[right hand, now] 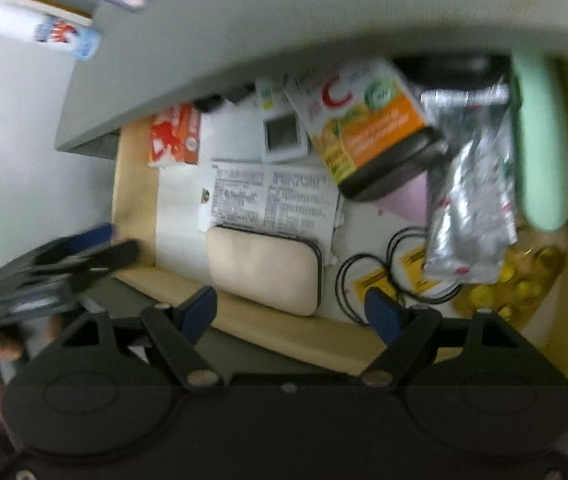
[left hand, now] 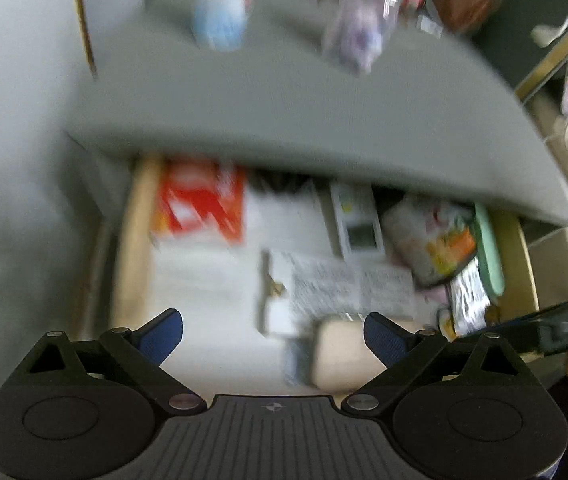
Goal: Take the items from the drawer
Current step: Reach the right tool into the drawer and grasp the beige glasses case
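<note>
Drawer (left hand: 136, 240), wooden-walled, pulled out from under the grey counter (left hand: 284, 120) so its contents lie exposed from above.

Left wrist view, much blurred. Landmark: beige case (left hand: 343, 354), lying flat against the drawer's front wall. Left gripper (left hand: 274, 338) hangs above the drawer, its blue fingers (left hand: 160, 338) spread wide with nothing between them, the beige case just under the right-hand finger; in my judgement a pose for a reach, not a grip. Behind the case: printed white sheet (left hand: 347, 284). Far behind it to the left, red and white box (left hand: 200, 204), partly under the counter edge. To its right, along the drawer's side wall, pale green object (left hand: 489, 248). On the counter itself, blurred packets and a bottle, unidentifiable.

Right wrist view, sharper. Right gripper (right hand: 291, 312) hovers over the drawer's front wall, fingers apart and empty, straddling the near end of the beige case (right hand: 264, 268). Right of the case: black elastic loops (right hand: 359, 280) on yellow cards. Further right, silver foil pouch (right hand: 471, 208) overlying yellow capsule blisters (right hand: 523, 284). Behind the case, orange-labelled pack (right hand: 367, 128) leaning over a small white display device (right hand: 284, 136). Left of the case, outside the drawer, the other gripper, blurred.
</note>
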Motion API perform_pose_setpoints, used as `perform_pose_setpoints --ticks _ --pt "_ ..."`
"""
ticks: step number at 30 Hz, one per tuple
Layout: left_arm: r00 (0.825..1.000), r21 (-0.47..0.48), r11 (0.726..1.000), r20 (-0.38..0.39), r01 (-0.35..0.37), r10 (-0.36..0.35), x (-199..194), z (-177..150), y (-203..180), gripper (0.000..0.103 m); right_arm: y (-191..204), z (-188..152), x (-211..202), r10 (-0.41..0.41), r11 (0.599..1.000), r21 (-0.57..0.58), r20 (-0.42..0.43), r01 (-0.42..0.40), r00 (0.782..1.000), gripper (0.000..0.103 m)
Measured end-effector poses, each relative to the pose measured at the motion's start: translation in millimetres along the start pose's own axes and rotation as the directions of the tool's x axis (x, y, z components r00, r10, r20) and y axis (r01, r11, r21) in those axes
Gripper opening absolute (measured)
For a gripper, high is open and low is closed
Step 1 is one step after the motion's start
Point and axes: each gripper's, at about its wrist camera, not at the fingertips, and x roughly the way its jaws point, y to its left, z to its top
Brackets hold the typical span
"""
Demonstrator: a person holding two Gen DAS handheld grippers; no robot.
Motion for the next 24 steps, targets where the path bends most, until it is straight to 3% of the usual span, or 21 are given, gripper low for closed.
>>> perform_pose_setpoints --ticks 2,5,8,10,12,16,21,24 --pt "0.998 -0.080 0.996 0.046 -0.035 0.039 -10 2 16 0.097 -2 3 14 -0.002 0.999 0.033 -0.025 0.003 1.000 0.080" --pt "0.992 -0.206 0.978 0.124 0.014 0.012 -21 5 34 0.097 -1 6 35 -0.015 0.997 0.069 -0.059 0.019 0.998 0.079" --pt "0.988 -0.268 0.963 0.152 0.014 0.028 -28 4 50 0.097 6 7 49 -0.026 0.997 0.067 -0.085 0.032 0.996 0.075" --pt "0.985 -0.282 0.959 0.166 0.002 0.047 -34 4 59 0.097 15 8 52 -0.038 0.998 0.047 -0.083 0.042 0.996 0.061" --pt "0.981 -0.317 0.948 0.188 0.017 0.046 -42 5 73 0.097 35 7 56 -0.121 0.992 -0.041 -0.072 0.119 0.990 0.050" --pt "0.975 -0.381 0.923 0.221 0.057 0.032 -49 5 95 0.097 62 6 61 -0.040 0.996 -0.078 -0.037 0.037 0.999 0.028" --pt "0.969 -0.428 0.897 0.248 0.108 0.002 -58 3 109 0.097 94 8 78 0.062 0.995 -0.079 -0.045 -0.065 0.997 0.027" --pt "0.965 -0.428 0.895 0.262 0.127 -0.011 -60 7 109 0.097 107 9 86 0.050 0.994 -0.091 -0.026 -0.052 0.998 0.035"
